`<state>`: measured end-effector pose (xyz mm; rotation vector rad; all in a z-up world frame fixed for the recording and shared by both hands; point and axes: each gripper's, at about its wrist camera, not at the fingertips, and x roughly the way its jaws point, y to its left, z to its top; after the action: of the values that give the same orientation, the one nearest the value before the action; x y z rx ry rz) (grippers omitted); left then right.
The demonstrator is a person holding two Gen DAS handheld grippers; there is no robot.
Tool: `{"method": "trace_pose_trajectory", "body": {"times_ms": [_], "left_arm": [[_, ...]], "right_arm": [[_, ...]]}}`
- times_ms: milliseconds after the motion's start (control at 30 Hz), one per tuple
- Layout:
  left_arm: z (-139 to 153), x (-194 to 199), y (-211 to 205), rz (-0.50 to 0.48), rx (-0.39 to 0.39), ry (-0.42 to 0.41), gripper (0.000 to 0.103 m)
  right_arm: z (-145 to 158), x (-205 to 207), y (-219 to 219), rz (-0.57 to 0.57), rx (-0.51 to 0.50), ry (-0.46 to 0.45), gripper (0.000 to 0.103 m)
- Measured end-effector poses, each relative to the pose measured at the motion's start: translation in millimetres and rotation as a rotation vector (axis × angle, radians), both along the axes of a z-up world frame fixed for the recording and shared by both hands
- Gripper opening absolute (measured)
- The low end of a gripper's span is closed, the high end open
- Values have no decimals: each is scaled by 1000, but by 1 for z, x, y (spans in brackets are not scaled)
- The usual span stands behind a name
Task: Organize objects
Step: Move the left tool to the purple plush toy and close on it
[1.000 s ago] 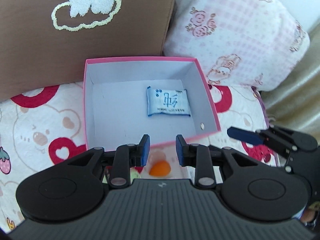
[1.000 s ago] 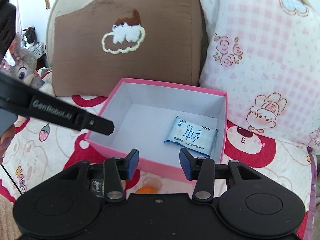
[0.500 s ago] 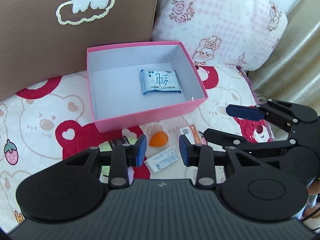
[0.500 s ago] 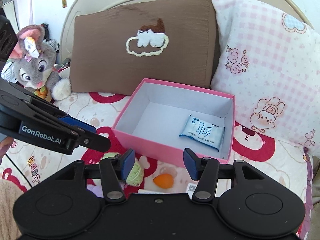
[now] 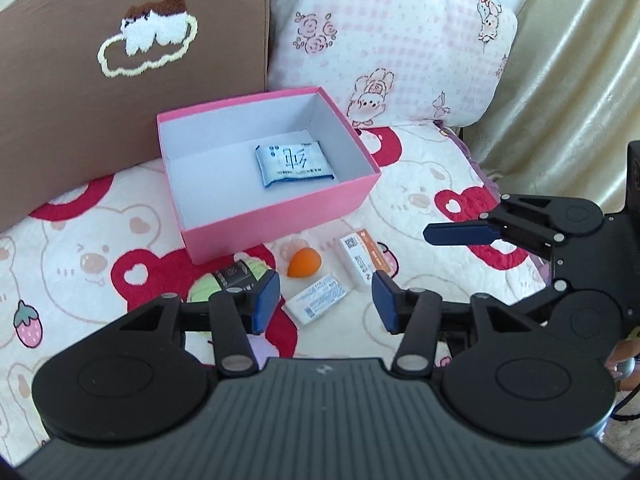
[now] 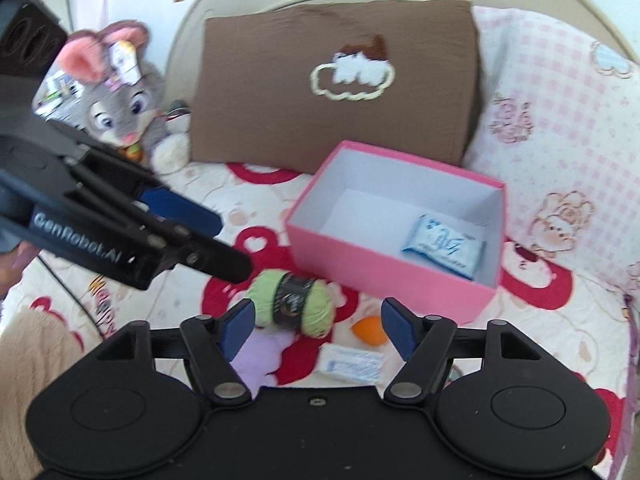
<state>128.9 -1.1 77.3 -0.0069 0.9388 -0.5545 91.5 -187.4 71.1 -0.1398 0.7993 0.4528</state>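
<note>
I'm seeing pink box [image 5: 280, 220], white inside. Tissue pack [image 5: 294, 163] in it showing blue and white print. Orange egg-shaped sponge [image 5: 303, 262]. Yarn ball [image 6: 296, 305] pale green, black band around it. White packet [image 5: 320, 299] carrying blue print; white carton [image 5: 364, 258] edged orange. Bedspread [image 5: 100, 264] cream, red bear and heart pattern, small strawberry. Brown pillow [image 5: 80, 92] wearing white-and-brown fluffy patch in cream outline. Pink checked pillow [image 5: 400, 40], rose and bunny motifs. Grey plush rabbit [image 6: 120, 104], pink ears. Both hand-held grippers black, blue pads [image 5: 266, 300].

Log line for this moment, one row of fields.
left gripper: opening, empty | right gripper: opening, empty | pink cardboard box: holds blue-white tissue pack | green yarn ball, orange sponge: outside, on quilt
</note>
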Motion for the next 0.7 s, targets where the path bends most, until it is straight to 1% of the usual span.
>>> {"method": "trace_pose_trajectory", "body": {"times_ms": [33, 100, 167, 300, 500, 700], "left_arm": [[-4, -1, 2, 2, -8, 12, 52], [-13, -1, 5, 2, -21, 39, 55], [-24, -1, 8, -15, -22, 62, 56], [-49, 2, 17, -9, -36, 117, 58], [-79, 9, 30, 19, -55, 189, 59], [-94, 13, 39, 36, -64, 212, 63]], "right_arm": [[-3, -3, 1, 11, 7, 6, 77], [-10, -7, 4, 39, 19, 21, 84], [-18, -10, 8, 62, 25, 28, 87], [-38, -4, 16, 79, 38, 75, 87], [-64, 3, 33, 106, 71, 158, 87], [-89, 7, 56, 138, 55, 230, 87]]}}
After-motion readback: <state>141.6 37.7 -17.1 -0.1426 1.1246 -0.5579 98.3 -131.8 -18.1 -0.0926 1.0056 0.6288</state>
